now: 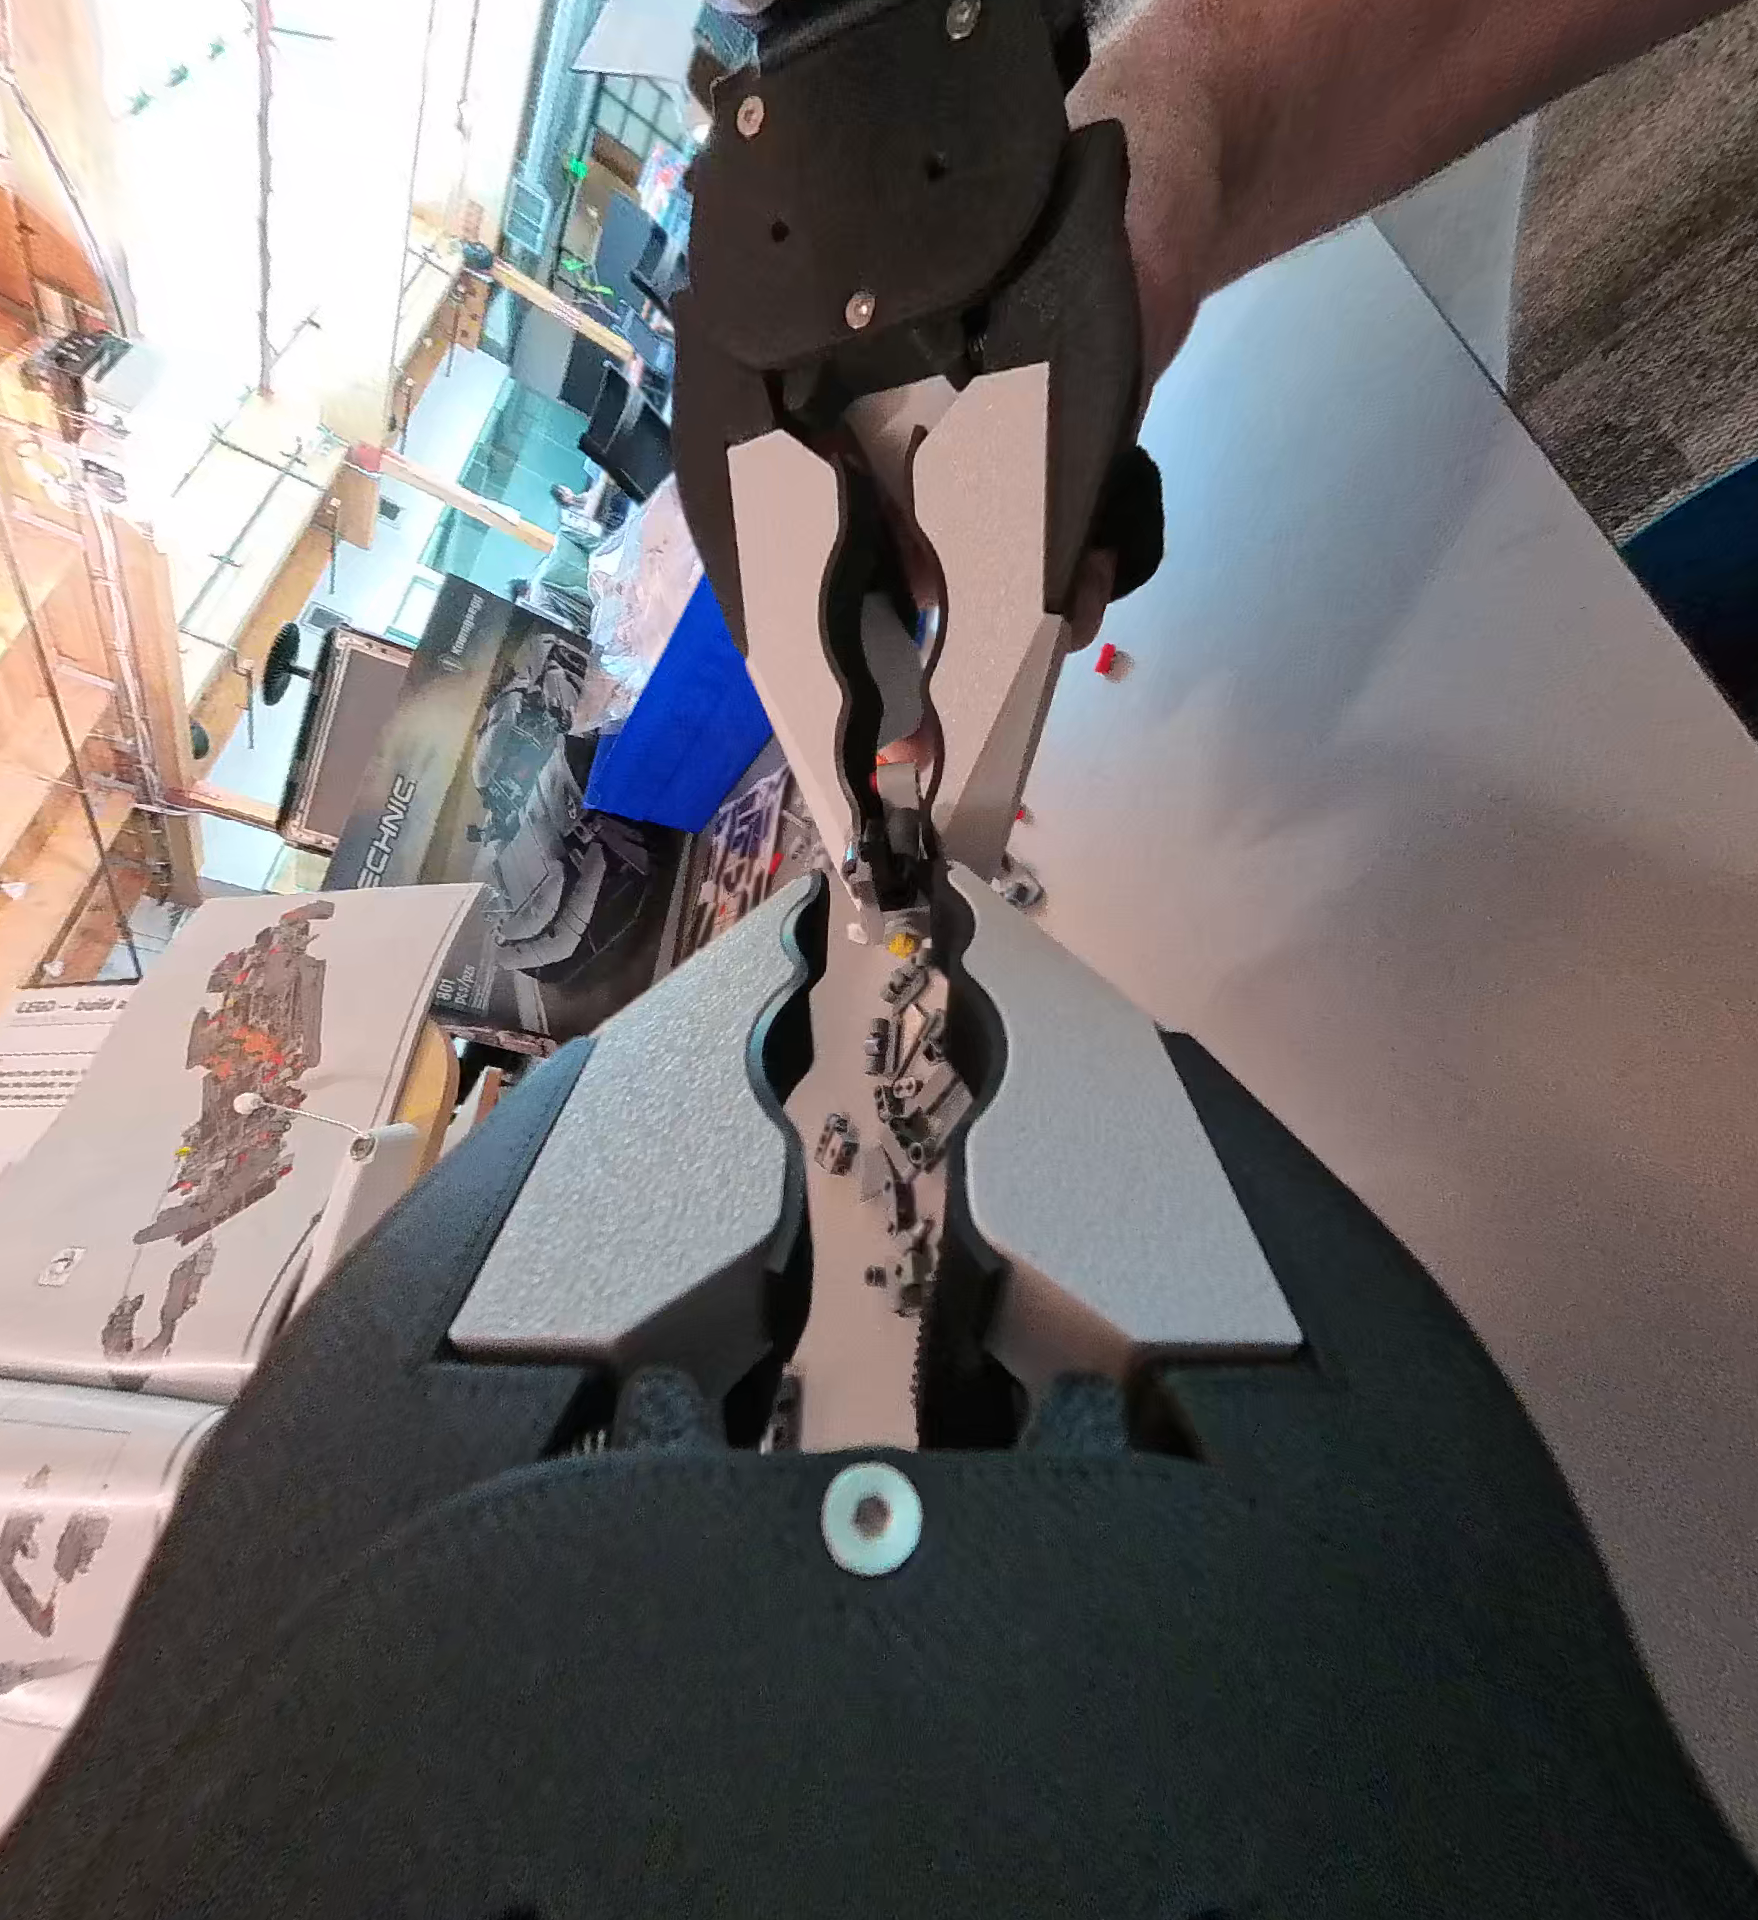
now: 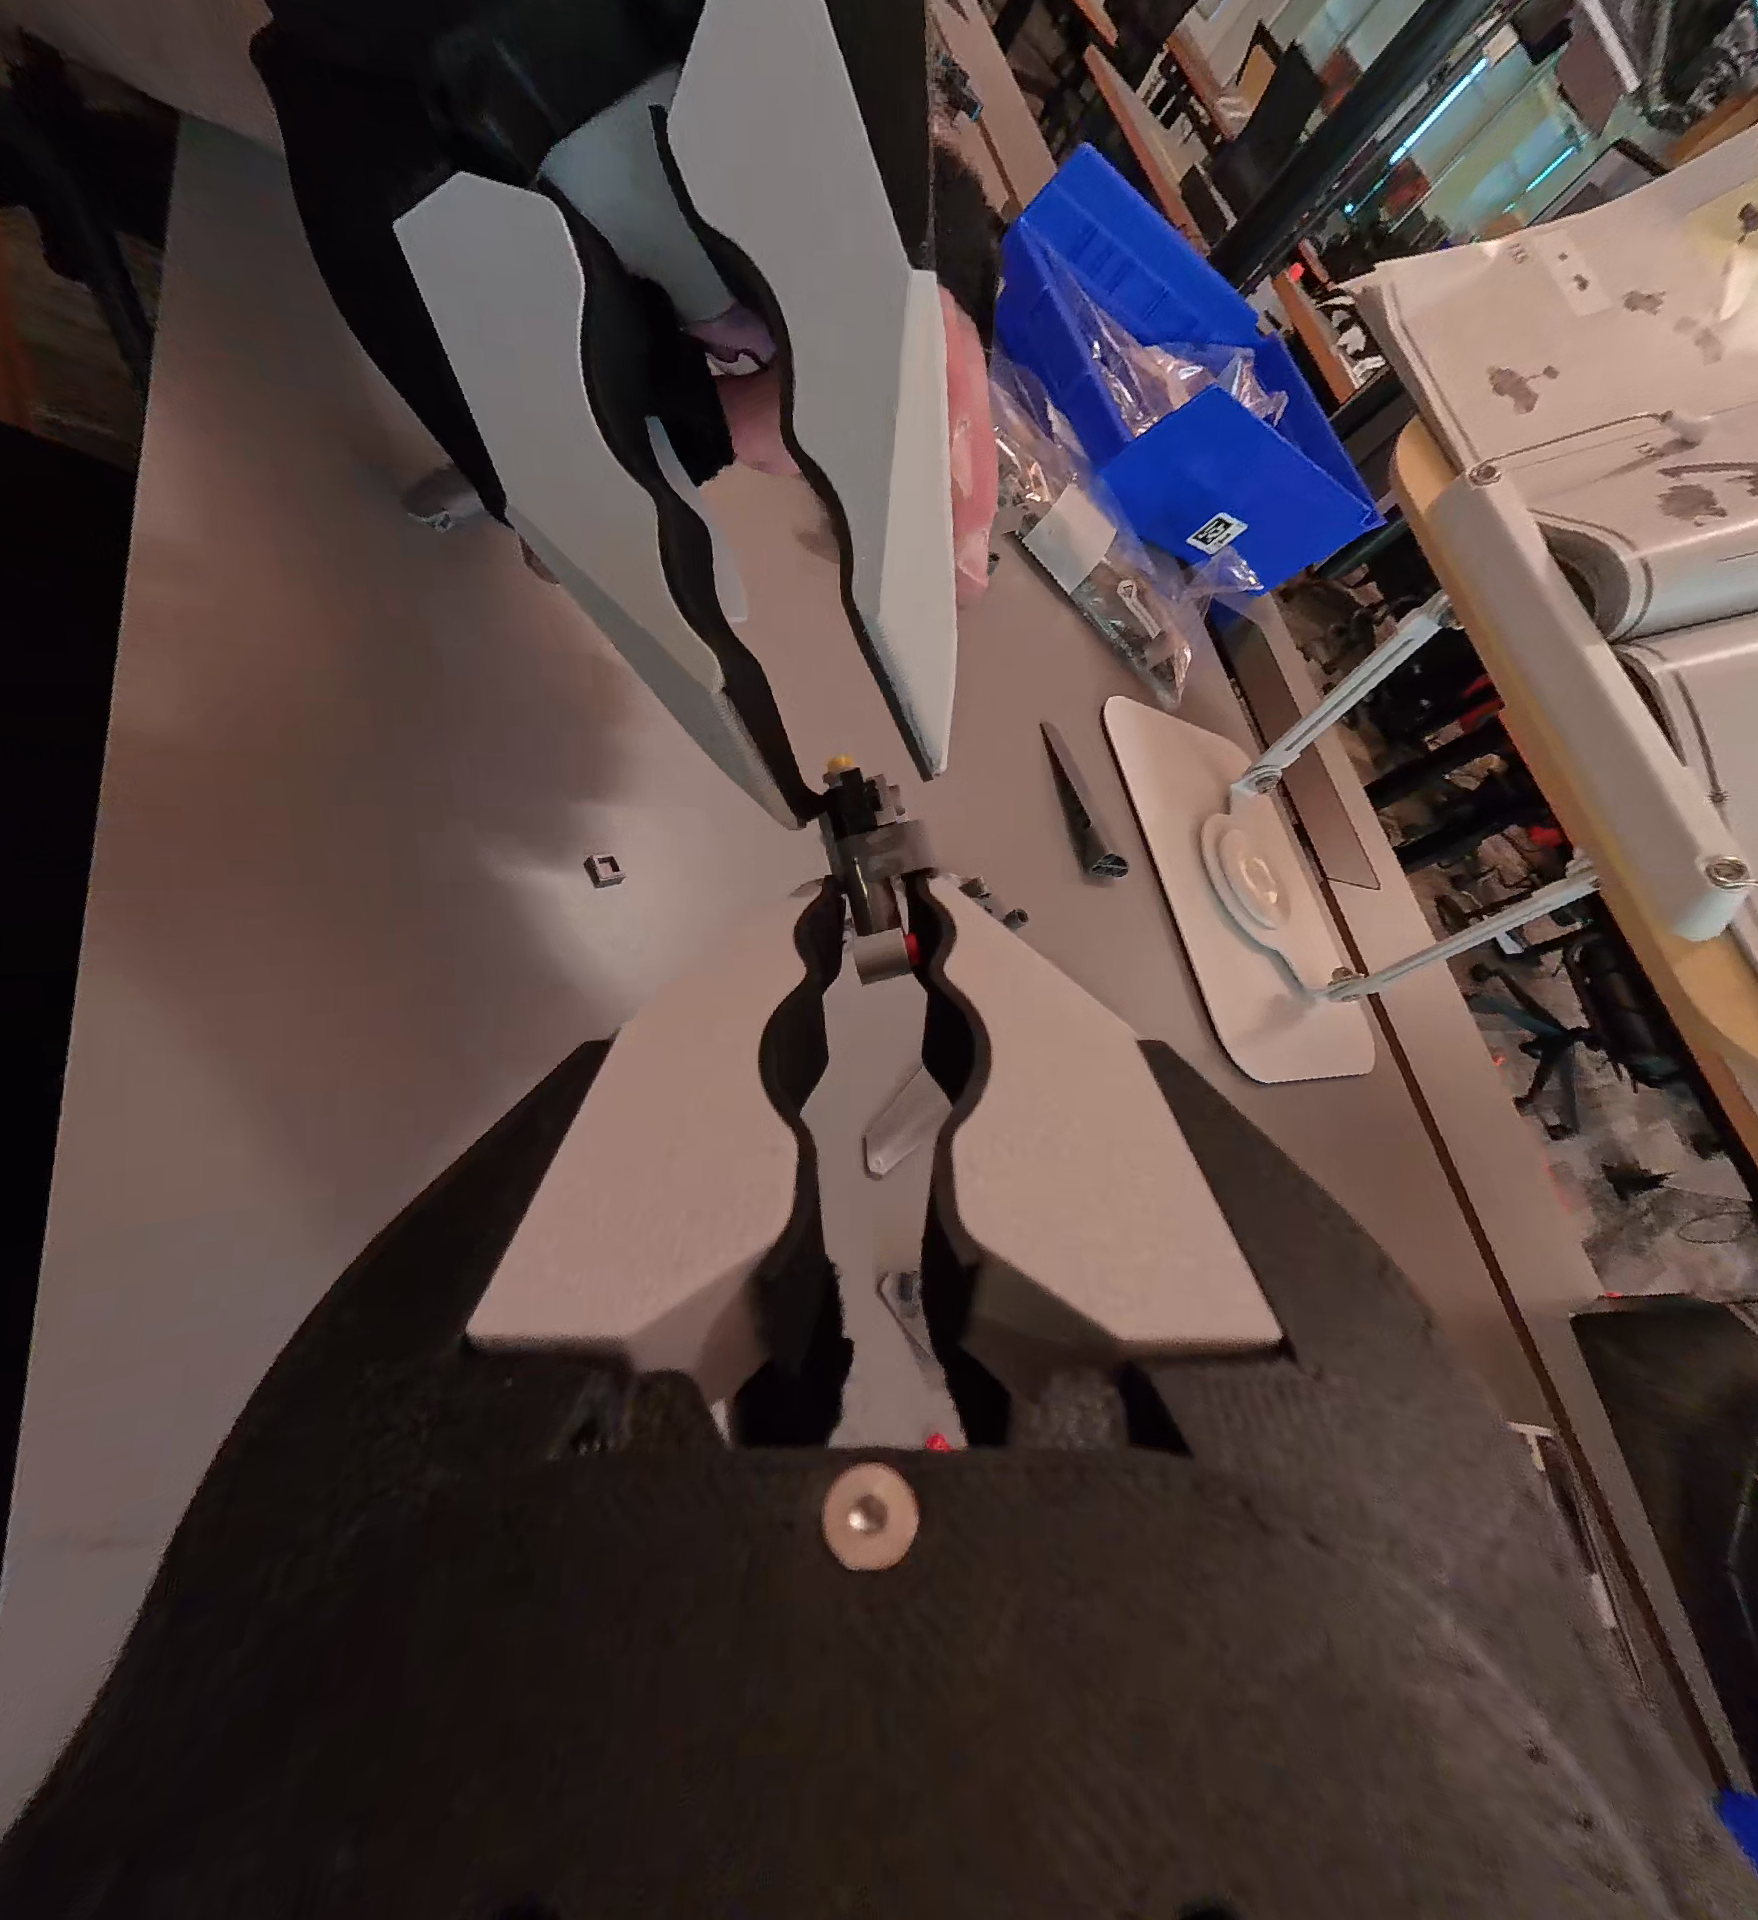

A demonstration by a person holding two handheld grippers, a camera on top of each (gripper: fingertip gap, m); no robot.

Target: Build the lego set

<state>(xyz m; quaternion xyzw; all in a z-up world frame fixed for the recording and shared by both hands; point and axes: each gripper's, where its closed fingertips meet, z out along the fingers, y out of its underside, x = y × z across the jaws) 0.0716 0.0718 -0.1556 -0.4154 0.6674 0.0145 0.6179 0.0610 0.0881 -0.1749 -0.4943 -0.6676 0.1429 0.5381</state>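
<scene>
Far left: open instruction booklet [image 1: 179, 1122] on a stand, dark toy-set box [image 1: 501, 831] behind it, blue bin [image 1: 683, 717] past the box.
Left gripper [image 1: 890, 914]: jaws parted a little; the small brick assembly [image 1: 890, 842] sits at its fingertips. In the right wrist view one tip touches the assembly's yellow-capped end and the other tip stands clear of it, so no clamp there.
Below left gripper: loose pile of small grey and black bricks [image 1: 906, 1101] on the grey table [image 1: 1374, 935], seen through the gap between the fingers.
Assembly: black and grey pieces with a yellow stud at one end and a grey rounded piece with a red pin at the other; held up off the table, between the two grippers, which meet tip to tip.
Right gripper [image 2: 875, 925]: jaws nearly closed, pads pressed on the lower grey/black part of the assembly [image 2: 870, 862]. A person's hand [image 1: 1322, 156] holds this gripper.
Table, left of the tips (right view): small grey square ring piece [image 2: 605, 871], well apart from the grippers.
Table, right of the tips (right view): dark wedge-shaped piece [image 2: 1088, 821], then the white base plate of the booklet stand [image 2: 1270, 997].
Far right: blue bins [image 2: 1197, 416] with clear plastic bags [image 2: 1093, 488] spilling out; booklet pages [image 2: 1633, 436] on the stand. Small red brick [image 1: 1107, 658] alone on the table in the left view.
</scene>
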